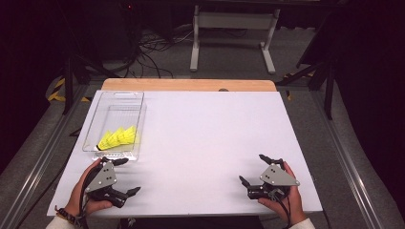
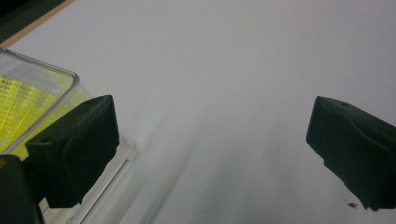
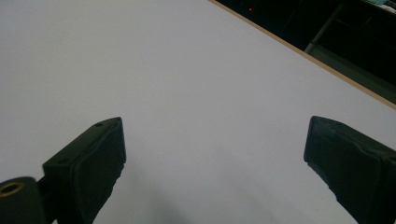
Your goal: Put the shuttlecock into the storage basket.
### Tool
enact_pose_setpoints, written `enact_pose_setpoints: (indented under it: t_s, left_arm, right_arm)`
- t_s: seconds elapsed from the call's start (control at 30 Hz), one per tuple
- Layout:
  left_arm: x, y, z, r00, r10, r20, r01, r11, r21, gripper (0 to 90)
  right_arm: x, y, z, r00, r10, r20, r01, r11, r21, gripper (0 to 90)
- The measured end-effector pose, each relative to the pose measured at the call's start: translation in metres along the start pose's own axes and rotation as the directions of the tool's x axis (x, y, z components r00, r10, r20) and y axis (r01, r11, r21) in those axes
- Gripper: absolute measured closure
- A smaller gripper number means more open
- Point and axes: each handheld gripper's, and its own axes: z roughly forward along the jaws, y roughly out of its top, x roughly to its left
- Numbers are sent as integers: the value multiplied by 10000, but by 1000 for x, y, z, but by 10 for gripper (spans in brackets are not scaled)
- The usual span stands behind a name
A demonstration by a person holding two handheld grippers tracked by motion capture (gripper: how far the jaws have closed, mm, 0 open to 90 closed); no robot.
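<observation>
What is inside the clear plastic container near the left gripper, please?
The clear plastic container holds yellow shuttlecocks, lying on their sides at its near end. Their skirts overlap, so the exact count is uncertain. The far half looks bare.

Yellow shuttlecocks [image 1: 118, 138] — on their sides in clear tray [image 1: 114, 99]

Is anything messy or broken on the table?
Nothing stands out. The yellow shuttlecocks lie inside the clear tray, none spilled, and the left gripper and right gripper rest open on the white table.
</observation>
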Motion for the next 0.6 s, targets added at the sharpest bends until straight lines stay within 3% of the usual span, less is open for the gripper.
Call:
enact_pose_setpoints:
  t_s: [0.6]
  left_arm:
    - [1, -1, 2, 10000, -8, 70, 8, 10000, 80, 35]
  right_arm:
    - [2, 0, 2, 9999, -122, 14, 122, 9998, 176, 70]
